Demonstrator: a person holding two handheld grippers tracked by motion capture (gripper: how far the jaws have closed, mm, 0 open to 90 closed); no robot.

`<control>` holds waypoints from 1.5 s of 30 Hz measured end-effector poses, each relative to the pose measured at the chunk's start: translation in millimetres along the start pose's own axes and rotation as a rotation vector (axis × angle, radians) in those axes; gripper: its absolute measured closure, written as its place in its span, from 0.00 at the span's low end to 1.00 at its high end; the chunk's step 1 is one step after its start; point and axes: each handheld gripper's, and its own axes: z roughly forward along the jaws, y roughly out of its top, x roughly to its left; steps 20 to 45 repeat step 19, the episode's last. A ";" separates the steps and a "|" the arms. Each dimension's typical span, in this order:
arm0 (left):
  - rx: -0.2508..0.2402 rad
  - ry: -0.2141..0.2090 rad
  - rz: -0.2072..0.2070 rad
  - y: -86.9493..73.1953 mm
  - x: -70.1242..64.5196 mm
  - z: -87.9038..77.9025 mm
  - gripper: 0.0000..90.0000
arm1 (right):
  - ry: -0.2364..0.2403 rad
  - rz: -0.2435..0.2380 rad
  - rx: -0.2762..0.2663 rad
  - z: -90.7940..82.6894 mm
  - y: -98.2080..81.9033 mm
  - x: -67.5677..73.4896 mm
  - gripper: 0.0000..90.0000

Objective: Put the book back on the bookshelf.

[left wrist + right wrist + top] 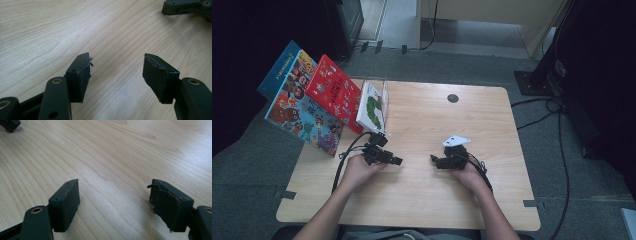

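Both hands rest low on the wooden table, each holding a black gripper. My left gripper points right toward the other hand, and in its own view its jaws stand open over bare wood with nothing between them. My right gripper, with a grey three-cornered plate on top, points left; its jaws are open and empty too. The right gripper's tip appears at the top right of the left gripper view.
Several colourful picture books lean in a clear stand at the table's back left corner. A dark round grommet sits near the far edge. Cables lie on the grey floor to the right.
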 end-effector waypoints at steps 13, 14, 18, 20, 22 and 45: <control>-0.034 -0.015 -0.002 -4.1 0.6 0.4 0.43 | 0.000 -0.001 -0.001 -1.1 -1.0 1.5 0.26; -0.035 -0.016 -0.002 -4.2 0.6 0.3 0.43 | -0.001 -0.001 -0.001 -1.1 -1.0 1.5 0.26; -0.034 -0.015 0.002 -4.3 0.6 0.4 0.43 | -0.001 0.000 -0.001 -1.1 -1.0 1.5 0.26; -0.034 -0.016 0.002 -4.3 0.7 0.4 0.43 | 0.000 0.000 -0.001 -1.0 -1.0 1.5 0.26; -0.034 -0.016 0.002 -4.3 0.7 0.4 0.43 | 0.000 0.000 -0.001 -1.0 -1.0 1.5 0.26; -0.034 -0.016 0.002 -4.3 0.7 0.4 0.43 | 0.000 0.000 -0.001 -1.0 -1.0 1.5 0.26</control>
